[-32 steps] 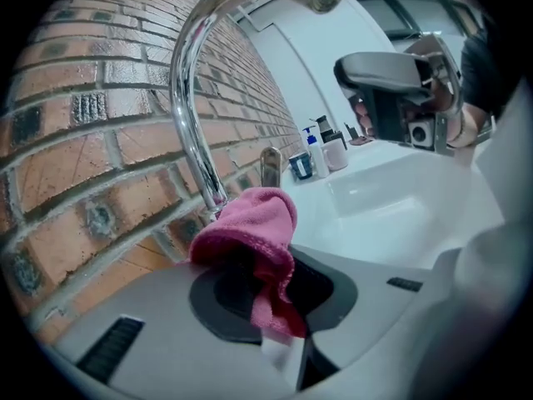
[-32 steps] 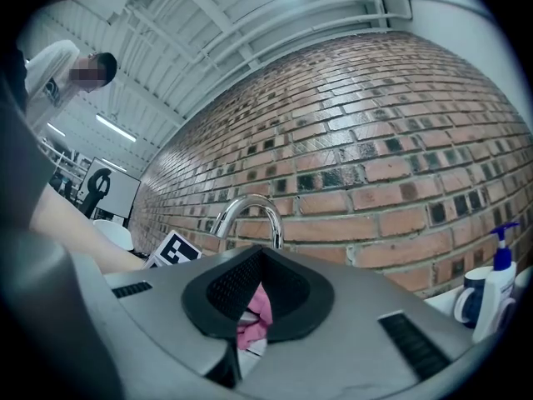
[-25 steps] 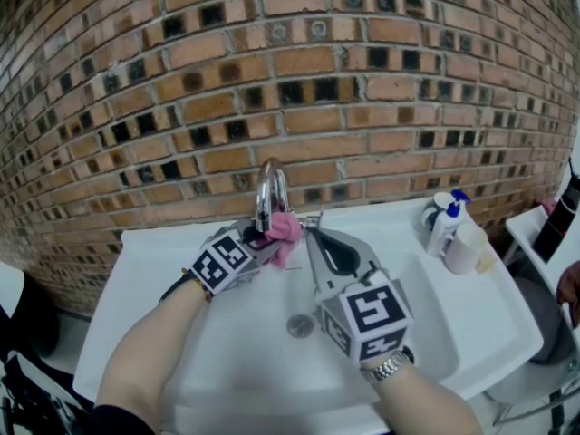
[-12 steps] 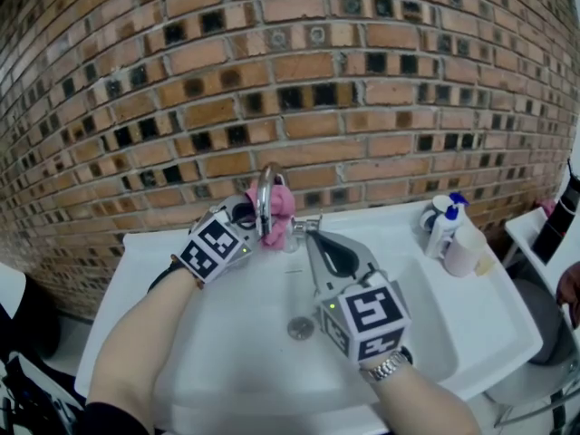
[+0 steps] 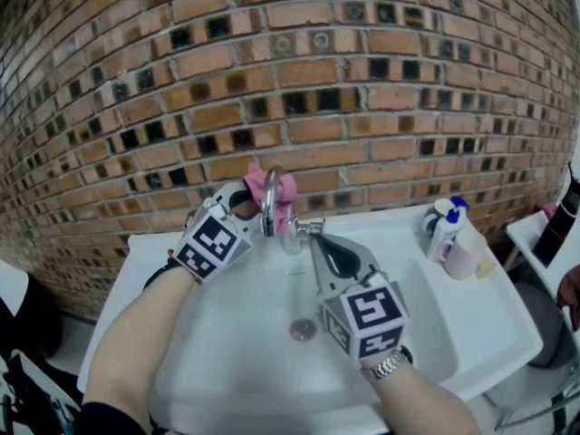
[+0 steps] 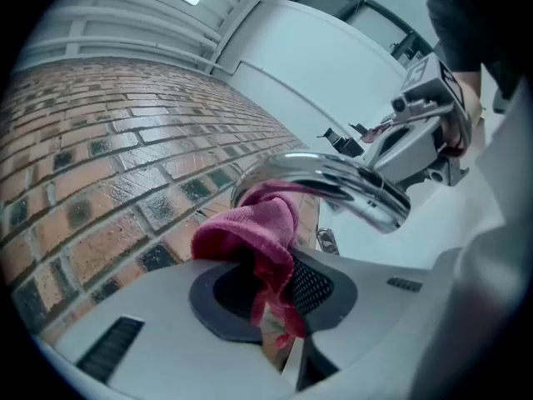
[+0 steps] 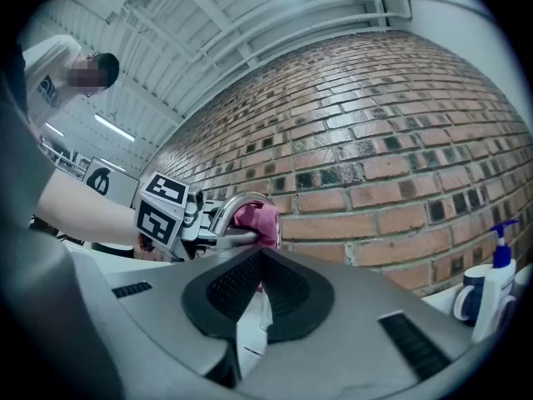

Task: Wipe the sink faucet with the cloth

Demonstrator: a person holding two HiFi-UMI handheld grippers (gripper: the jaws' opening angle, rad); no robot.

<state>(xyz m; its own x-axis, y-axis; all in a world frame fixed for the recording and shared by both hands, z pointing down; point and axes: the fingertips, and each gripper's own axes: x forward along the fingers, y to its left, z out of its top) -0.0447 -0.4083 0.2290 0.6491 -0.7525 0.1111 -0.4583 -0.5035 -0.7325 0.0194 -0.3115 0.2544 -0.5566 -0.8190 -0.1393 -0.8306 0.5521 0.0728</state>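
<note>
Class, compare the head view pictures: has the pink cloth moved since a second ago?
Yes. The cloth, in the left gripper, has risen along the faucet, from its lower stem to the top of its arch.
</note>
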